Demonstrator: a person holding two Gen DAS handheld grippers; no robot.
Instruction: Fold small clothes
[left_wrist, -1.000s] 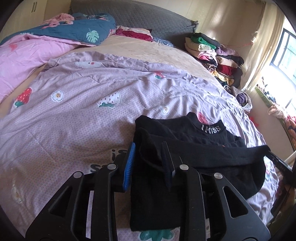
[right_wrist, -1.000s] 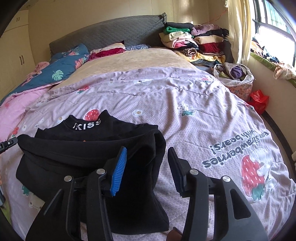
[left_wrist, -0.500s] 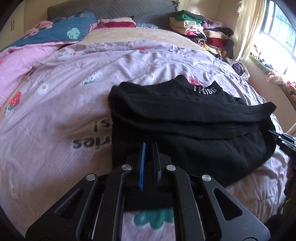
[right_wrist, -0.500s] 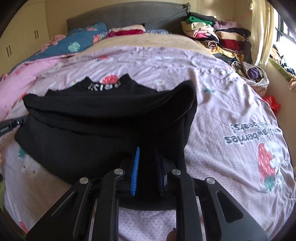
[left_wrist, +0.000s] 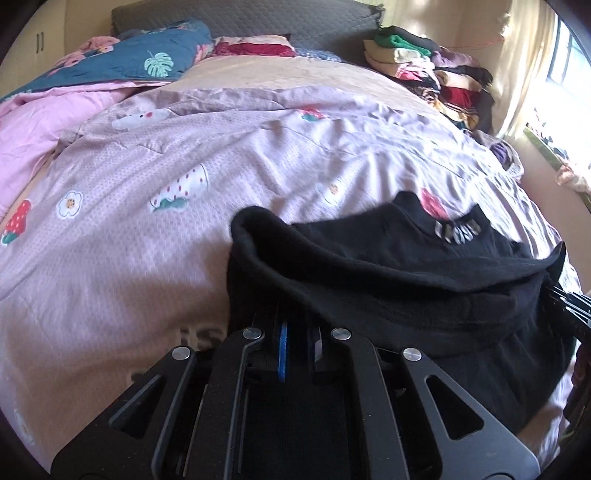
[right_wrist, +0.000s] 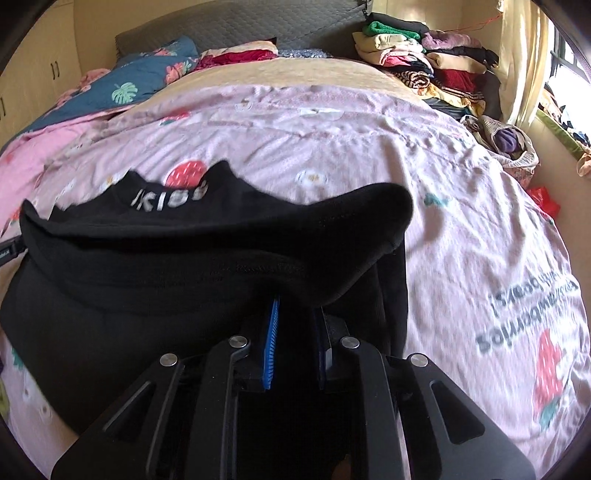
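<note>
A small black top (left_wrist: 399, 273) with white lettering at the neck lies on the lilac strawberry quilt (left_wrist: 147, 229), sleeves folded across. My left gripper (left_wrist: 297, 332) is shut on its near left hem, which is raised off the quilt. My right gripper (right_wrist: 295, 325) is shut on the near right hem of the same black top (right_wrist: 192, 258), also raised. Cloth hides both sets of fingertips. The right gripper's tip shows at the right edge of the left wrist view (left_wrist: 570, 304).
A stack of folded clothes (right_wrist: 424, 59) stands at the far right of the bed by the curtain. A teal leaf-print blanket (left_wrist: 147, 62) and a pink blanket (left_wrist: 33, 125) lie at the far left. A grey headboard (right_wrist: 240, 22) is behind. A laundry basket (right_wrist: 506, 142) sits right of the bed.
Both grippers went from open beside the top's lower corners to shut on the hem. They have since lifted the hem up and forward toward the collar.
</note>
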